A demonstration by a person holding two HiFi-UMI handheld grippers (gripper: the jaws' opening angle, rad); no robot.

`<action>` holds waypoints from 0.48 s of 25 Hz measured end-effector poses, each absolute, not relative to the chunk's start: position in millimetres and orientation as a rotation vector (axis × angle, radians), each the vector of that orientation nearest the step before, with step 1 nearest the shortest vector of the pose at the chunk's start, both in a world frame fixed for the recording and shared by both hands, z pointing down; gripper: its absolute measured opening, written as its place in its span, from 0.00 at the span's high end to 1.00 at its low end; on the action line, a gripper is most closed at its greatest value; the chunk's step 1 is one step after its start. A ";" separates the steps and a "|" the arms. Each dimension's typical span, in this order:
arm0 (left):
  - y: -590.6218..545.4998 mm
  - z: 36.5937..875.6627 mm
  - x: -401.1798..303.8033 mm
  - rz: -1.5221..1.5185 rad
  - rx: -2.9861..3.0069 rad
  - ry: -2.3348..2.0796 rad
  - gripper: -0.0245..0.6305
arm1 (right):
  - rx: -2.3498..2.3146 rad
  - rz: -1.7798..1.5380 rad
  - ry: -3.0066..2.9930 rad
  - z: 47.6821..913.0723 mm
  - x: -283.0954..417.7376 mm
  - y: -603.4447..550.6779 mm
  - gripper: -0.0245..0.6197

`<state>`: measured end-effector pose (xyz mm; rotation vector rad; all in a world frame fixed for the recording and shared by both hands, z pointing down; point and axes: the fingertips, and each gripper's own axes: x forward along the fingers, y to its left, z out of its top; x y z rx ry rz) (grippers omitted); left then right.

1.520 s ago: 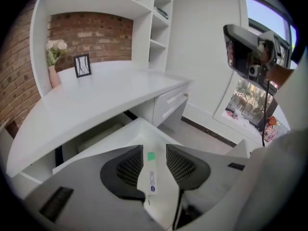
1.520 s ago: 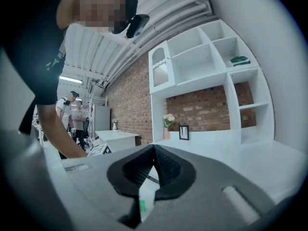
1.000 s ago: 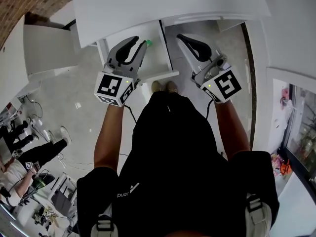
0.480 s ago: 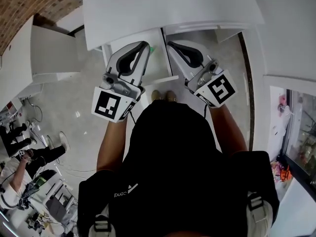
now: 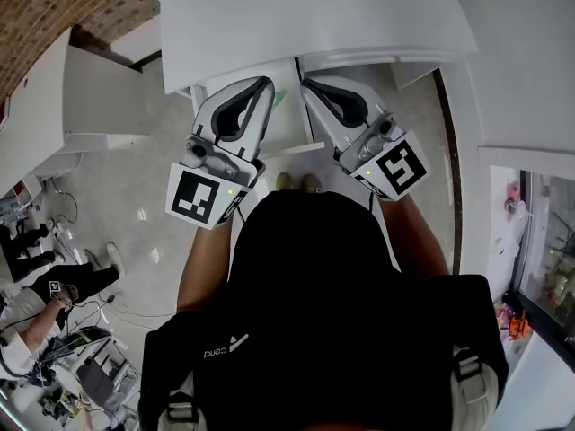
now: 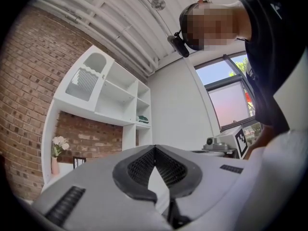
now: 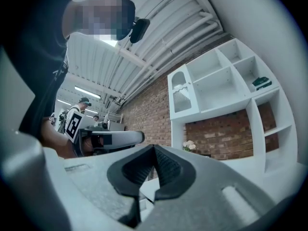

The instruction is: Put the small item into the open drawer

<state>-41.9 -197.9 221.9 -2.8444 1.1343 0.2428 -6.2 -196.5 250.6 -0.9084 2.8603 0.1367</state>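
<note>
In the head view both grippers are held side by side over a white open drawer (image 5: 301,137) that sticks out from under a white desk (image 5: 314,16). My left gripper (image 5: 266,84) is shut, its ribbed pads (image 6: 144,165) meeting at the tip with nothing between them. My right gripper (image 5: 305,86) is also shut and empty, its tips (image 7: 154,147) touching. A small green item (image 5: 278,100) shows only as a sliver in the drawer, just right of the left gripper's tip and mostly hidden by it.
The person's shoes (image 5: 296,182) stand on the grey floor below the drawer. A white cabinet (image 5: 99,97) is at the left, and people sit at benches at the lower left (image 5: 36,303). A white shelf unit (image 6: 110,95) stands against a brick wall.
The left jaws have gone from open to shut. Both grippers have drawn closer together over the drawer. The green item, plain in the drawer before, is now mostly covered by the left gripper.
</note>
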 end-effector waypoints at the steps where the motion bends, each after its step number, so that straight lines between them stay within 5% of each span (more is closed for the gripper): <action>1: -197.7 222.7 -42.1 0.236 -2.842 1.141 0.96 | -0.908 0.142 2.860 250.1 -5.6 -195.5 0.96; 12: -189.3 223.1 -40.4 0.236 -2.852 1.121 0.96 | -0.935 0.158 2.859 249.7 -0.9 -186.7 0.96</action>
